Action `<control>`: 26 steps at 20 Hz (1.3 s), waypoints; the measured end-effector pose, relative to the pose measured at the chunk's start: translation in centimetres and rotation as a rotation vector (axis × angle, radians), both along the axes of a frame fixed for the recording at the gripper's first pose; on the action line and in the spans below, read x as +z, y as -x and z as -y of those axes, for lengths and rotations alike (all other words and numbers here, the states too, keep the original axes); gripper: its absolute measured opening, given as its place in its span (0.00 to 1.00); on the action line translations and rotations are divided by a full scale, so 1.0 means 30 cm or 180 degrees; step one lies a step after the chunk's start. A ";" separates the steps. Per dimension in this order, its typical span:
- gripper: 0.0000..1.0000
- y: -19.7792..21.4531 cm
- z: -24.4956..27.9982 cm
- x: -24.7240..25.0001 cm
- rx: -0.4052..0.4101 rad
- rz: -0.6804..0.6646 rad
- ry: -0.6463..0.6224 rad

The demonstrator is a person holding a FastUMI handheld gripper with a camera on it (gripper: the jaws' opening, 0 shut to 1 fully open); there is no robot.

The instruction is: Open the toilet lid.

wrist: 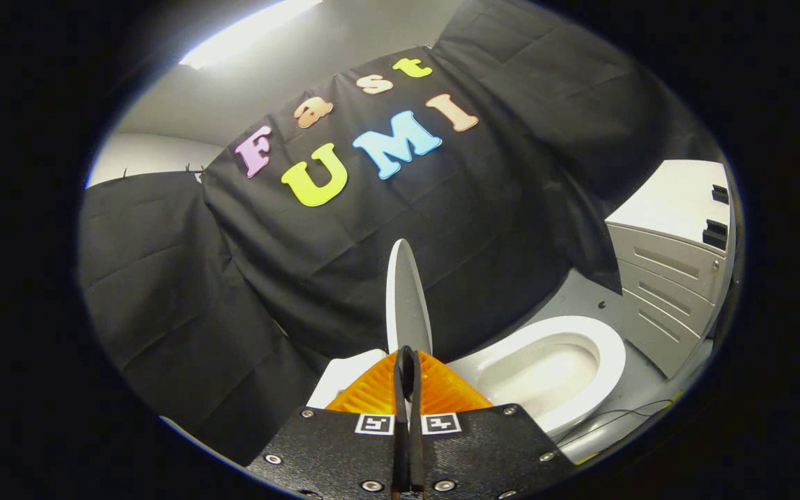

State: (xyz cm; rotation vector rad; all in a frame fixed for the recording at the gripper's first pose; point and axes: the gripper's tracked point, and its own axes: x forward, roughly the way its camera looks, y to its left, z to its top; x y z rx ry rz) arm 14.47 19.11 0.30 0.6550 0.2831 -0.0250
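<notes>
Already raised: white oval plastic toilet lid (408, 295), seen edge-on, standing upright straight ahead of the claw and rising from the back of the white ceramic toilet bowl (584, 332). Bowl open beside the lid, seat ring bare, white tank top (341, 378) on the lid's other side. Beyond the bowl, away from the lid, a pale grey cabinet with drawers (664, 278). Below the lid's edge, orange ribbed claw (407, 357), fingers (372, 396) drawn narrow, nearly together; whether pinching the lid's rim or merely touching it, cannot tell. Likely near done. Risks, by judgement: lid short of its balance point, falling back onto the bowl on release; pushed too hard, knocking the tank; thin smooth rim slipping from so narrow a pinch.
</notes>
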 end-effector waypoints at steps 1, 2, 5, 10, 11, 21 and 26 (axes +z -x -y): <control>0.00 -0.003 -0.023 0.011 0.0036 0.0017 0.0050; 0.00 -0.010 -0.044 0.022 0.0064 0.0027 0.0096; 0.00 -0.012 -0.101 0.040 0.0142 0.0042 0.0161; 0.00 -0.013 -0.178 0.066 0.0185 0.0139 0.0133; 0.00 -0.016 -0.196 0.071 0.0192 0.0158 0.0139; 0.00 -0.045 -0.389 0.123 0.0352 0.0245 0.0267; 0.00 -0.060 -0.481 0.130 0.0442 0.0311 0.0345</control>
